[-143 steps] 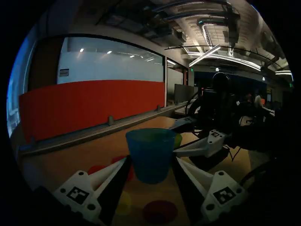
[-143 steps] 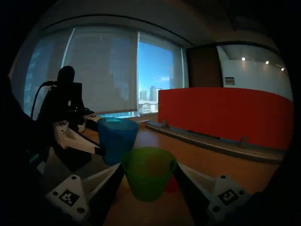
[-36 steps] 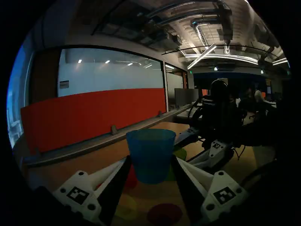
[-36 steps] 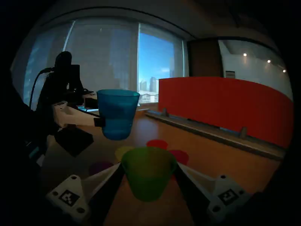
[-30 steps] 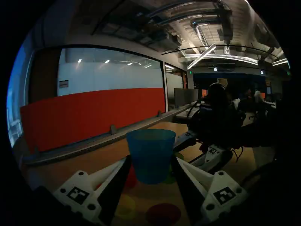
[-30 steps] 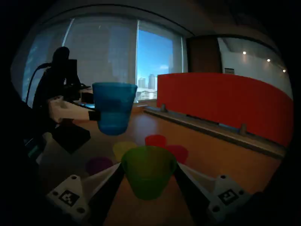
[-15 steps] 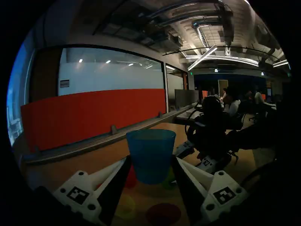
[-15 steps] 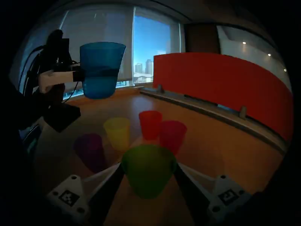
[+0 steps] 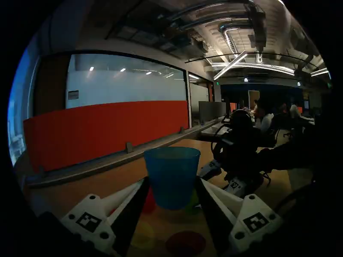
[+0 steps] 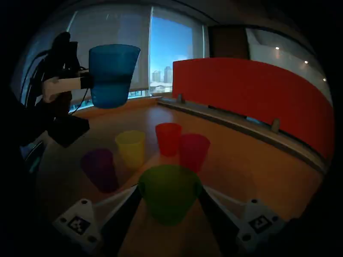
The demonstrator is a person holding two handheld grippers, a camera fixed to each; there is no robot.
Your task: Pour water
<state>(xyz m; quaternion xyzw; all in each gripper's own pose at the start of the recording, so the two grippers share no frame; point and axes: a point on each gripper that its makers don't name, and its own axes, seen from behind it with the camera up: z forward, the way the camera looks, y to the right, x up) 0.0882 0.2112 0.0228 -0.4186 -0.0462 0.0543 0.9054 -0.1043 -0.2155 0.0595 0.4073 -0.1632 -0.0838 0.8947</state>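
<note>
While you hold the left tongs (image 9: 172, 183) closed on the translucent blue plastic cup (image 9: 172, 169), note that both fingers press on its lower wall and the cup stands upright between them. In the right gripper view the same blue cup (image 10: 112, 75) hangs clear of the wooden tabletop (image 10: 257, 171), up and to the left of the other cups, gripped by the white fingers (image 10: 64, 84) of the left tongs. A darker band crosses its wall about halfway up. Your right tongs (image 10: 169, 190) are closed on the translucent green plastic cup (image 10: 169, 203), one finger on each side, with the cup upright and its mouth open toward the camera. You cannot tell whether the green cup touches the tabletop. Beyond it four more plastic cups stand upright on the tabletop in a loose arc: a purple cup (image 10: 100, 169) at the left, a yellow cup (image 10: 131, 147), a red cup (image 10: 168, 139), and a pink cup (image 10: 194, 150) just beside the red one. A long orange-red partition panel (image 10: 257, 94) runs along the far edge of the tabletop. In the left gripper view the right tongs (image 9: 223, 176) sit low to the right, just beyond the blue cup.
</note>
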